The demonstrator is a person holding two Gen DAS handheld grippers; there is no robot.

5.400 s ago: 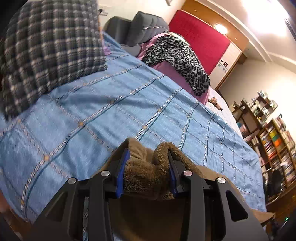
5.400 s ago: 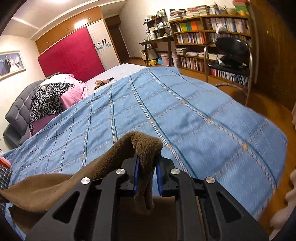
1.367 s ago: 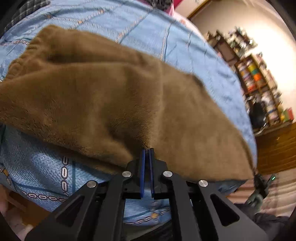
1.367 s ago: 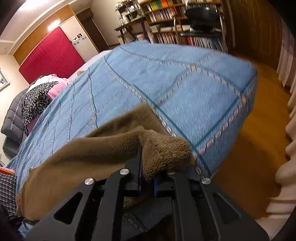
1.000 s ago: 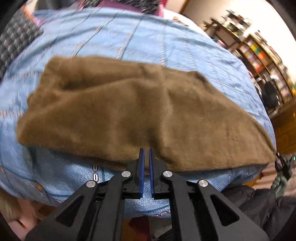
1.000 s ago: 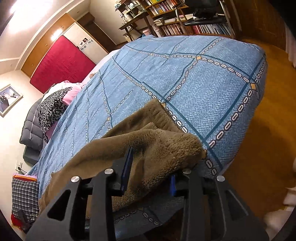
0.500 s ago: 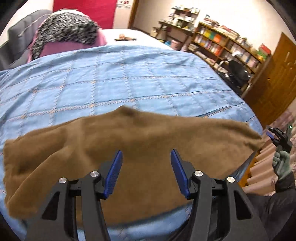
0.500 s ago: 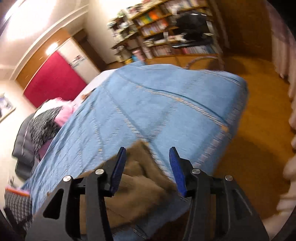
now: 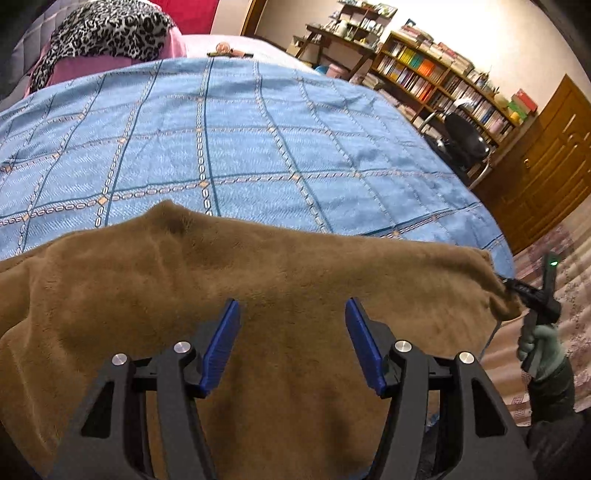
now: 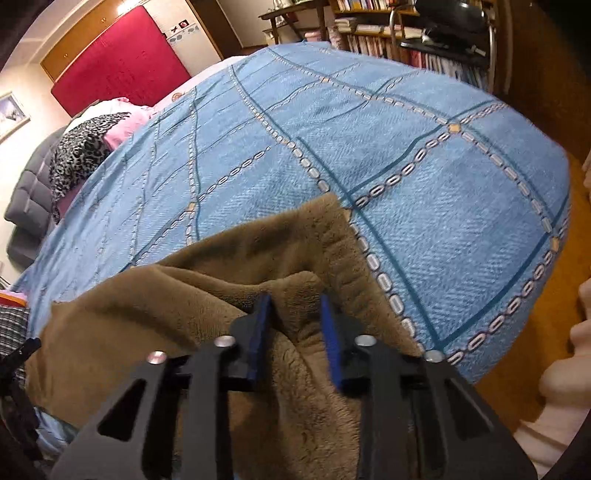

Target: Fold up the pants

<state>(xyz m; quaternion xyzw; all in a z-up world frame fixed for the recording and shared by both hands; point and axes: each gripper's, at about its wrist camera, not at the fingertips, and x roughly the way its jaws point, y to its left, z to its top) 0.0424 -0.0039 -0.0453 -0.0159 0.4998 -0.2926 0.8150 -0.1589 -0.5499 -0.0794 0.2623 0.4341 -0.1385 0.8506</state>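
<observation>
1. Pants (image 9: 280, 288) of brown fleece lay lengthwise along the near edge of the bed, on the blue checked bedspread (image 9: 236, 147), one long side hanging over the edge toward me.

2. My left gripper (image 9: 291, 343) hovered over the middle of the pants with its jaws standing well apart. They had just been opening a little further, and the blue pads (image 9: 221, 347) pressed on no cloth; the fleece lay flat beneath them.

3. My right gripper (image 10: 293, 330) sat at the far right end of the pants (image 10: 207, 295), near the corner of the bedspread (image 10: 424, 184). Its jaws had just been closing, and a bunched ridge of fleece stood pinched between the pads (image 10: 258, 332).

4. In the left wrist view the right gripper (image 9: 517, 286) showed at the right end of the pants, gripping the cloth there, with my right hand (image 9: 543, 343) in a grey-green glove on its handle.

5. Beyond the pants the bedspread ran on bare to a leopard-print cloth (image 9: 103, 29) over something pink at the head of the bed.

6. Bookshelves (image 9: 443, 85) and a black chair (image 9: 461, 140) stood by the wall to the right.
</observation>
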